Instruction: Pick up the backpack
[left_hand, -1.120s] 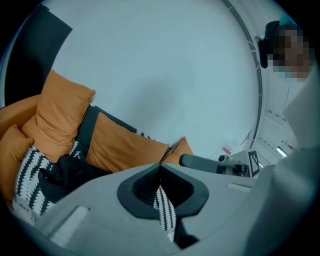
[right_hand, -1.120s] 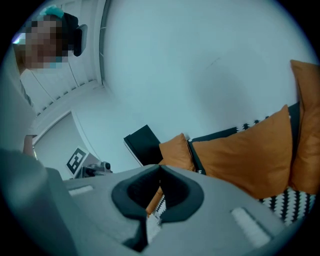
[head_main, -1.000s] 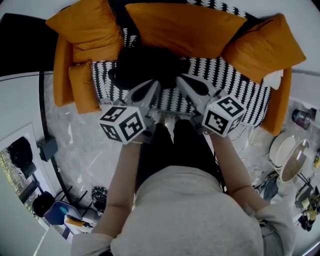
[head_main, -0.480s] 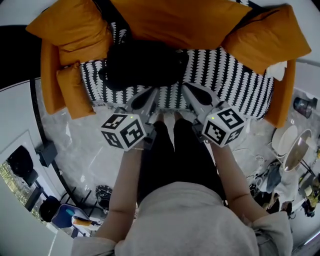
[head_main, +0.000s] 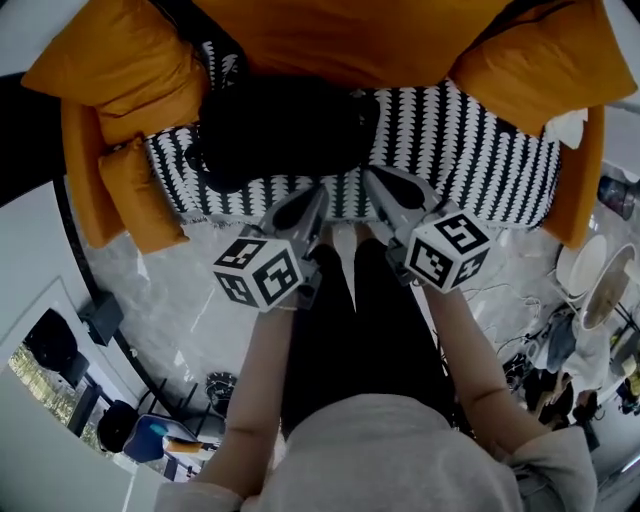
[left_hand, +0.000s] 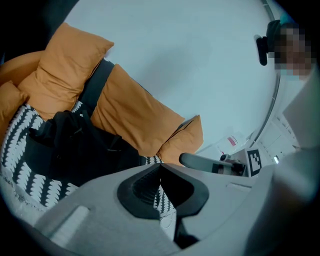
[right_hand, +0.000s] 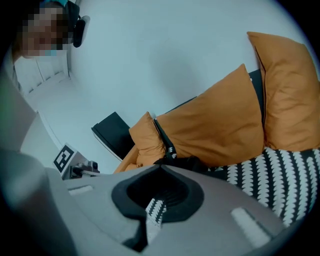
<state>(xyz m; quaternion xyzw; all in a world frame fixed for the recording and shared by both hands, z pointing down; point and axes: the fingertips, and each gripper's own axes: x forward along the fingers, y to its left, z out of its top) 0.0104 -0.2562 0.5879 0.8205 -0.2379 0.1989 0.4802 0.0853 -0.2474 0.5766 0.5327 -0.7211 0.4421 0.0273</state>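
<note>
A black backpack (head_main: 280, 125) lies slumped on the black-and-white patterned sofa seat (head_main: 470, 150), left of centre. In the left gripper view the backpack (left_hand: 75, 145) sits just beyond and left of the jaws. In the right gripper view only a dark sliver of the backpack (right_hand: 192, 162) shows over the jaws. My left gripper (head_main: 318, 192) hangs at the seat's front edge, just below the backpack's right side, shut and empty. My right gripper (head_main: 372, 176) is beside it, a little right of the backpack, also shut with nothing held.
Orange cushions (head_main: 120, 70) line the sofa's back and both arms (head_main: 530, 60). Pale marble floor (head_main: 170, 290) lies in front of the sofa. Bowls and cables (head_main: 590, 290) clutter the floor at the right. Dark gear (head_main: 55, 340) stands at the lower left.
Both grippers have dropped lower and tilted downward, side by side. Their tips are now at the seat's front edge beneath the backpack. Both stayed shut.
</note>
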